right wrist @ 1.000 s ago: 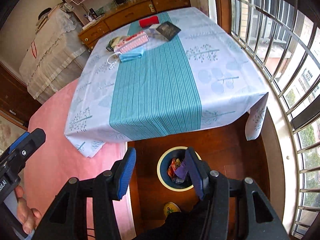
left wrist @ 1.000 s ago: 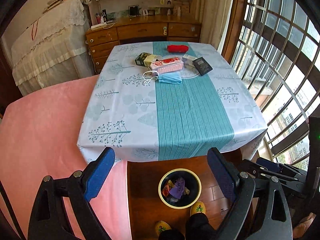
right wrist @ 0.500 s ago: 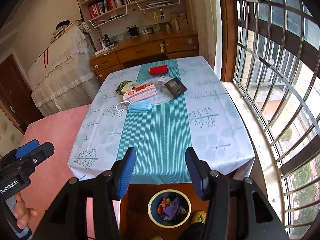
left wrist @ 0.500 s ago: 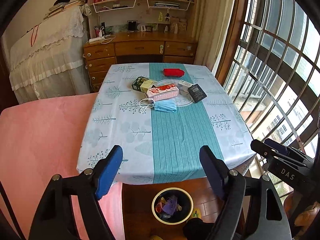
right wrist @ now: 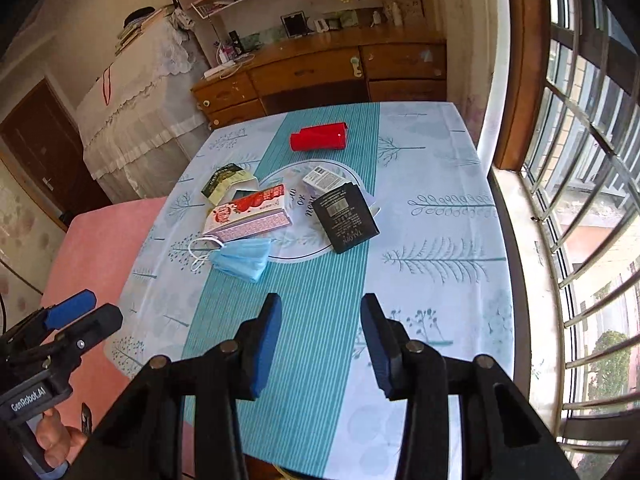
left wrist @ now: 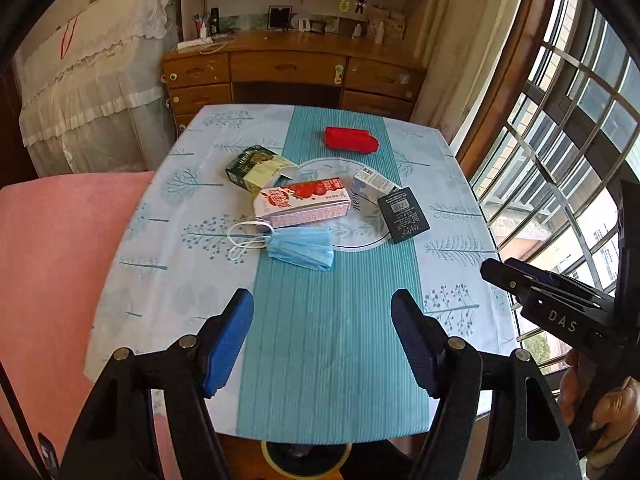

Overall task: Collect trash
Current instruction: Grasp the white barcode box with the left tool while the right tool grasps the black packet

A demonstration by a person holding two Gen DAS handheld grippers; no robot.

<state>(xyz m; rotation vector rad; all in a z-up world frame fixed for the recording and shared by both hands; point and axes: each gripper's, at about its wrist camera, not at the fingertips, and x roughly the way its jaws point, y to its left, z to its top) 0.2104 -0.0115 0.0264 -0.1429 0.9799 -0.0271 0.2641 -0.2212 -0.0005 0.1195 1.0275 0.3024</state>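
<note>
Both grippers, left [left wrist: 322, 336] & right [right wrist: 320, 344], are empty w/ jaws closing, nothing between. Nearest trash: soft pleated blue face mask [left wrist: 302, 246] w/ white loops, just in front of the glossy pink strawberry carton [left wrist: 304, 202]. Pinch the bunched fabric, not the loops; the cartons behind are rigid.

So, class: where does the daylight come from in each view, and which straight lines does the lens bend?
Left wrist view: daylight enters through the window on the right; its bars bow. Right wrist view: same window, overexposed, and the table edges curve.
</note>
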